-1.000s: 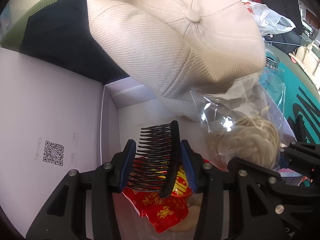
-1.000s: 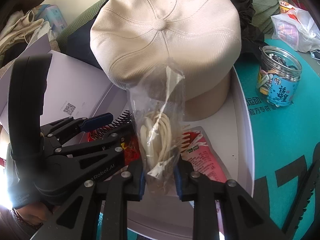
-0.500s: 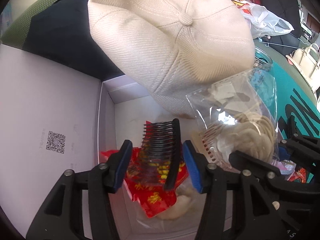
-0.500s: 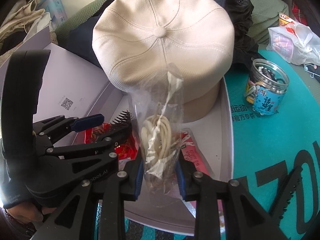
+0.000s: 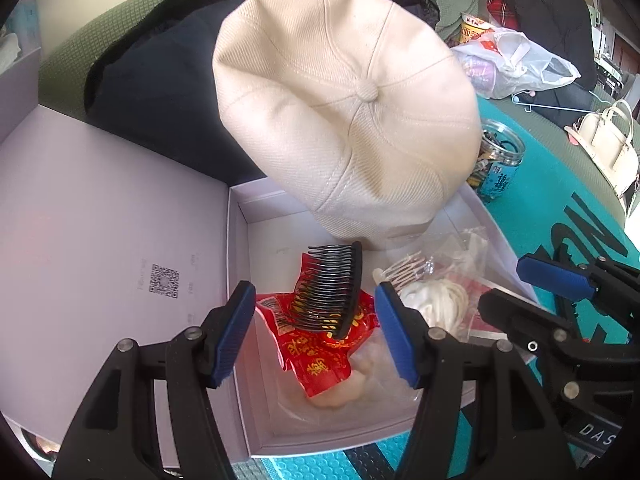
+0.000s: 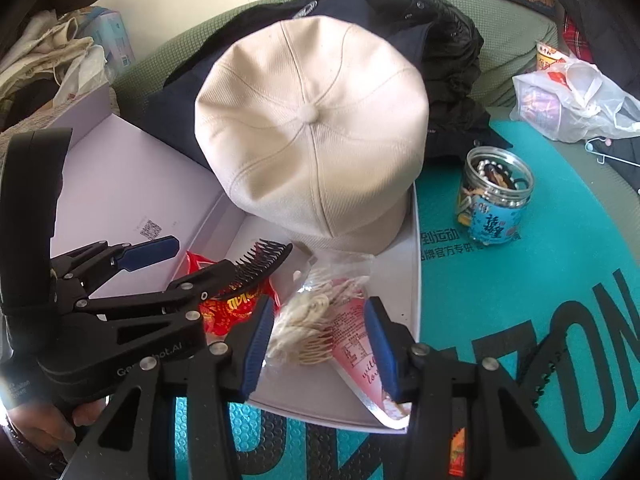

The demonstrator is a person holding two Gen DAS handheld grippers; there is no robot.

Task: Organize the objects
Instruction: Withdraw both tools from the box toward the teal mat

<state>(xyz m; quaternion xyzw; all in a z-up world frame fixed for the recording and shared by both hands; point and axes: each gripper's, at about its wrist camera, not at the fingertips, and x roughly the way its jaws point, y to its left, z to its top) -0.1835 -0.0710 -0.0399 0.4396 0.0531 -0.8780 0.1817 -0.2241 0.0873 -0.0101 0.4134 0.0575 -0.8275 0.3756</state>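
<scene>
release step: left gripper [image 5: 316, 336] and right gripper [image 6: 320, 344] jaws both opening, nothing clamped. black plastic hair comb [image 5: 332, 288] and clear bag of cream cord [image 6: 308, 312] lie in the white cardboard box [image 5: 256, 400]. next, judged: lift clear, fetch another loose item.

Box [image 6: 414, 272] and jar [image 6: 494, 200] on teal mat [image 6: 560, 280]

We note bright daylight in both wrist views, coming from the right side. The cream hat [image 5: 344, 108] is lit warm and slightly washed out on its crown. The white plastic bag [image 6: 572, 96] shows glare. Fisheye bending curves the edges; corners go black. Focus is sharp at centre and softer toward the rim, with no motion blur.
</scene>
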